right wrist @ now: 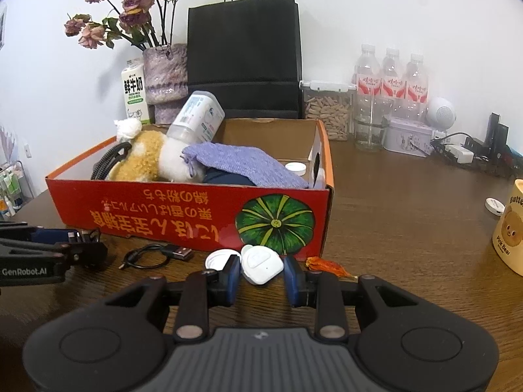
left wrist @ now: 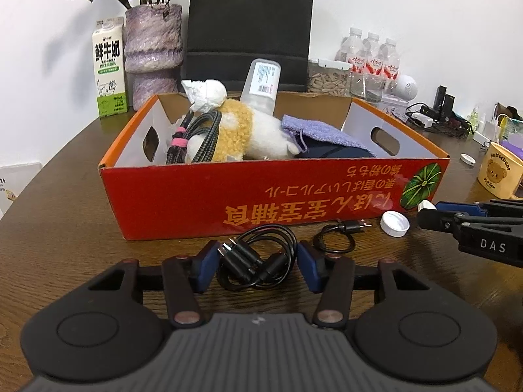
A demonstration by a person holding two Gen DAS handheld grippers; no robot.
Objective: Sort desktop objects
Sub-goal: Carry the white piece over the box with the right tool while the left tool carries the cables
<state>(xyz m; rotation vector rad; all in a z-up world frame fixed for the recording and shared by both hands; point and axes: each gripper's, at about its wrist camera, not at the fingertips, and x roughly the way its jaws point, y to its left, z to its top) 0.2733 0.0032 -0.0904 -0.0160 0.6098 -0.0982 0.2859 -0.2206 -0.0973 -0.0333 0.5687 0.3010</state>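
A coiled black cable bundle (left wrist: 258, 261) lies on the brown table just before the red cardboard box (left wrist: 202, 205). My left gripper (left wrist: 258, 266) straddles it, both blue pads against its sides. My right gripper (right wrist: 262, 272) is shut on a small white rounded device (right wrist: 261, 263) near the box's pumpkin picture. In the left wrist view that gripper (left wrist: 425, 210) reaches in from the right. A white bottle cap (left wrist: 395, 223) and a short black USB cable (left wrist: 340, 235) lie between the two grippers. The box holds a plush toy (left wrist: 248, 130), a bottle, a purple cloth and a braided cable.
A yellow bear mug (right wrist: 510, 232) stands at the right, a small white disc (right wrist: 493, 205) beside it. An orange scrap (right wrist: 323, 265) lies by the box corner. Milk carton (left wrist: 109, 65), vase, black paper bag (right wrist: 243, 55), water bottles and chargers line the wall.
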